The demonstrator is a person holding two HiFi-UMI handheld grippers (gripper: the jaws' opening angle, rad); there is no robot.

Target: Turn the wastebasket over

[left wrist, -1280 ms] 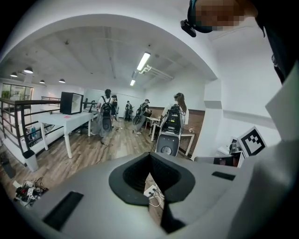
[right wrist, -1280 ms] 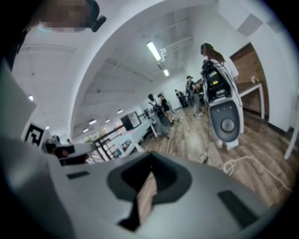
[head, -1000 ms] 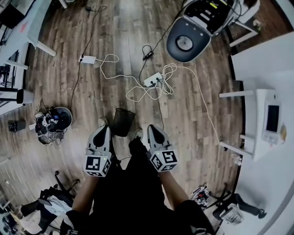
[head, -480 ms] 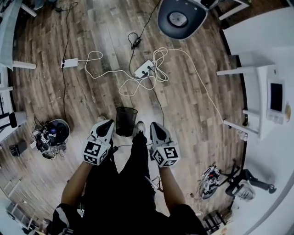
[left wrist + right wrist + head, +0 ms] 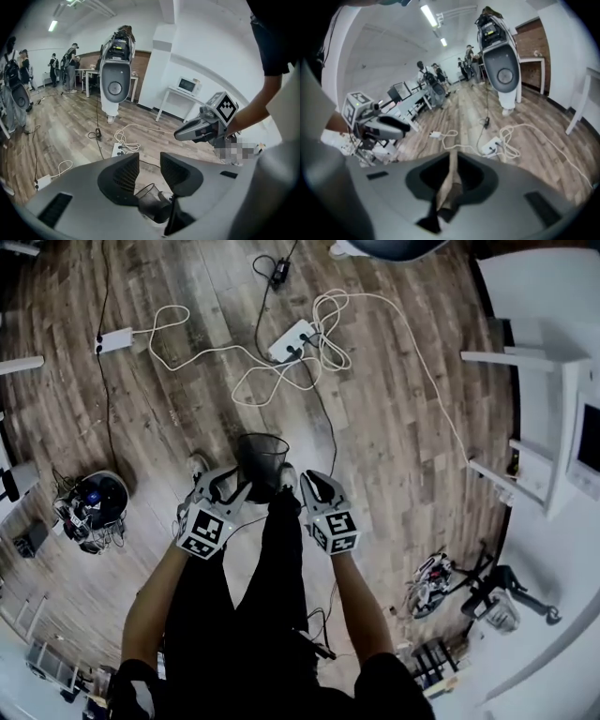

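Your left gripper (image 5: 228, 486): fingers wide, just opened, nothing pressed between them. Right gripper (image 5: 312, 486): fingers nearly together, just starting to part, empty. The wastebasket (image 5: 262, 457) stands upright on the floor (image 5: 394, 427), mouth up, just ahead between both and nearer the left. Whether anything touches the rim is unclear, and the base is hidden.

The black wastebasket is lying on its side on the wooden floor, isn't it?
Not quite. The black wastebasket stands upright, open end up, on the wooden floor. The head view shows it, and the left gripper view does too.
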